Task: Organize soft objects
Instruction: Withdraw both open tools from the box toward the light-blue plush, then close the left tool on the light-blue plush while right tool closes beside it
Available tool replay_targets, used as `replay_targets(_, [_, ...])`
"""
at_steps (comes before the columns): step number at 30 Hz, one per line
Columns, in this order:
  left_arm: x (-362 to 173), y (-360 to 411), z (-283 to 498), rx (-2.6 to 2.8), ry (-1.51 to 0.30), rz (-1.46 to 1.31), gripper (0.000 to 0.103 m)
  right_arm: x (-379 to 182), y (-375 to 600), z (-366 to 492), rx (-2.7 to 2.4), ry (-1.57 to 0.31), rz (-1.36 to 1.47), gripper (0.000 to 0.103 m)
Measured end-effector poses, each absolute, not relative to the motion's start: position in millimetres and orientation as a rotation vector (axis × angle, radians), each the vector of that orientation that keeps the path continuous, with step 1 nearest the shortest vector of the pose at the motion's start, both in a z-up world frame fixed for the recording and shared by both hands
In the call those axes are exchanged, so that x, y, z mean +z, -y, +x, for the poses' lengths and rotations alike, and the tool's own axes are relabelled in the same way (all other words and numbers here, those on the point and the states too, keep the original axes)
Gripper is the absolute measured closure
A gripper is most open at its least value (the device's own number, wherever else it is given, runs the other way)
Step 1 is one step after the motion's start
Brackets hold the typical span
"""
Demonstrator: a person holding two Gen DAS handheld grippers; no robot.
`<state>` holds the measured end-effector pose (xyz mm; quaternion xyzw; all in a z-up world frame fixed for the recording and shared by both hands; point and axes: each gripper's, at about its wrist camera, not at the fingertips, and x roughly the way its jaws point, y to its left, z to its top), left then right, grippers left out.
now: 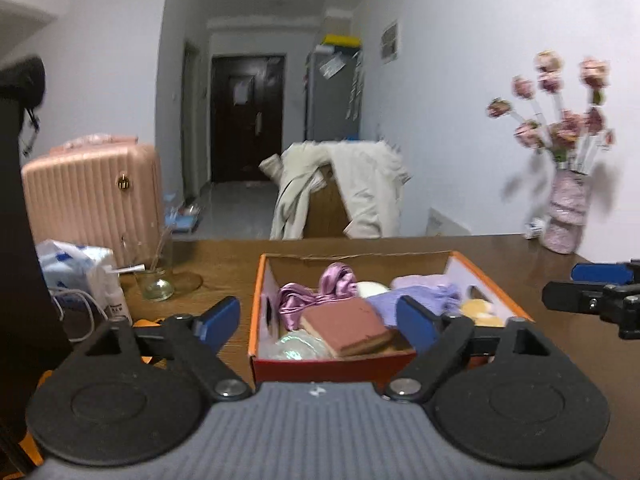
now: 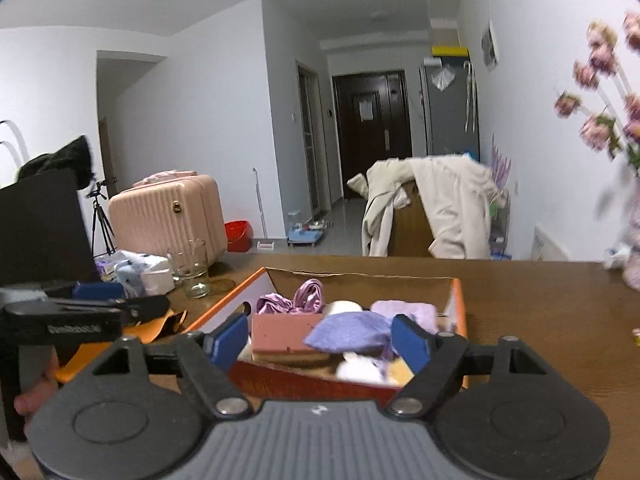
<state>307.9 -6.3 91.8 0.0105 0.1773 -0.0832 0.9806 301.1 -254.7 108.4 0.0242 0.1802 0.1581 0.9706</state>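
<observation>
At the near edge of the table: we hold both grippers just short of the box, each pointed at it.
Left gripper (image 1: 318,320): we see its blue pads spread wide, nothing between them; it hangs over the near left part of the box.
Right gripper (image 2: 320,342): we see its jaws likewise spread wide and empty, at the near right part of the box.
Box (image 1: 256,308): we see an open cardboard box with orange walls, standing on the brown table (image 1: 560,360), between the two tools.
Pink sponge (image 1: 346,330): we find it in the near middle of the box, tilted, leaning on things under it.
Satin scrunchie (image 1: 316,294): we see it, purple and shiny, at the far left of the box, just behind the sponge.
Lilac cloth (image 2: 352,330): we see it to the right of the sponge, lying over other soft pieces.
Glass jar (image 1: 156,280): we see it left of the box, well apart from it.
Flower vase (image 1: 566,216): we see it at the far right of the table, blurred.
</observation>
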Motion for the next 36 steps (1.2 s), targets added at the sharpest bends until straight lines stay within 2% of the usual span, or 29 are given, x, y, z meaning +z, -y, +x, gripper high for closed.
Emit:
replay_targets(2, [87,8,282,-0.163,-0.346,0.023,0.011,107,264,274,0.302,-0.345,0.033,0.017])
replay_targets(10, [51,19,199,-0.158,-0.425,-0.024,0.008,56,280,196,0.286,-0.4,0.058,0.017])
replay_targets(17, [36,33,169,-0.161,-0.457,0.015,0.006,26,294,165,0.283,-0.444,0.135,0.017])
replay_targets(31, [23,69,181,-0.277,-0.487,0.031,0.005,11,318,166,0.23,-0.472,0.218,0.018])
replay_targets(36, [9,93,217,-0.362,-0.528,-0.024,0.005,7,323,195,0.243,-0.514,0.218,0.031])
